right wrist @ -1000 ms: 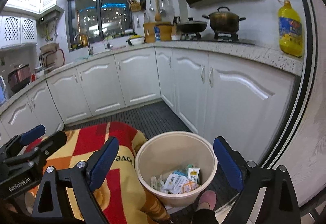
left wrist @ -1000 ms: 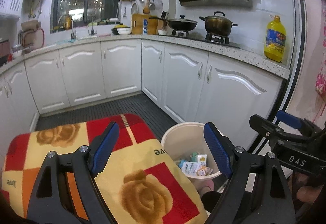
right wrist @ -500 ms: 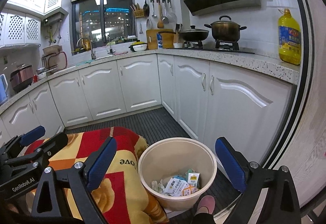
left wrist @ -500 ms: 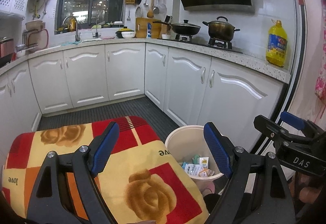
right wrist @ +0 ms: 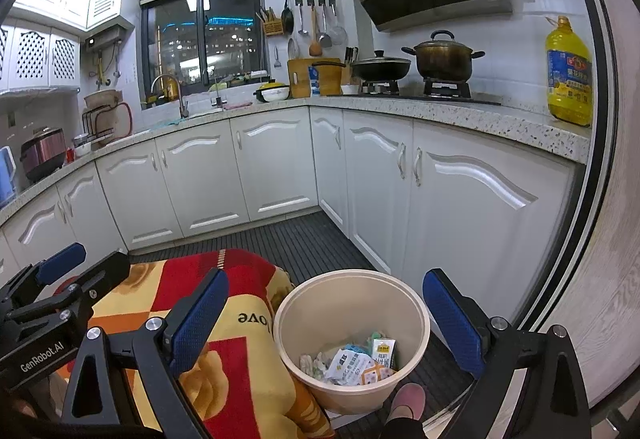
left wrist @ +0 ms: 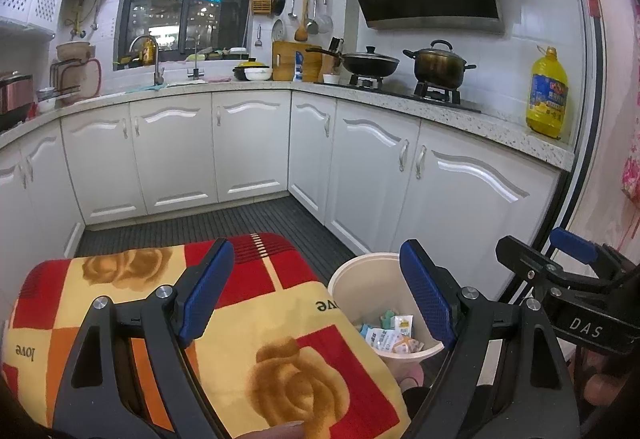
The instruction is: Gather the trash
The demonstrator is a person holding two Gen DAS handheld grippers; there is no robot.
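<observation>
Your left claw (left wrist: 316, 291) hangs spread wide over the blanket-covered table (left wrist: 280, 303), nothing between its blue pads. Your right claw (right wrist: 326, 323) is spread just as wide and grips nothing; from its own view it hovers above the cream trash bin (right wrist: 352, 299).

That bin stands on the dark ribbed floor (right wrist: 304, 239), pressed up against the right edge of the red and yellow rose blanket, with the white cabinets (right wrist: 452, 207) just beyond it. Down in the bottom of it lies the trash (right wrist: 352, 363): crumpled wrappers, white packets and a small carton standing at the right side. From the left claw's view the bin (left wrist: 360, 279) sits low and to the right, partly behind the right finger, with the same packets showing inside.

Your pink slipper (right wrist: 408, 399) pokes in on the near side of the bin, right at its base. Far across the room the counter carries a wok (left wrist: 370, 63), a lidded pot (left wrist: 438, 65) and, off to the right, a big yellow oil bottle (left wrist: 548, 95).
</observation>
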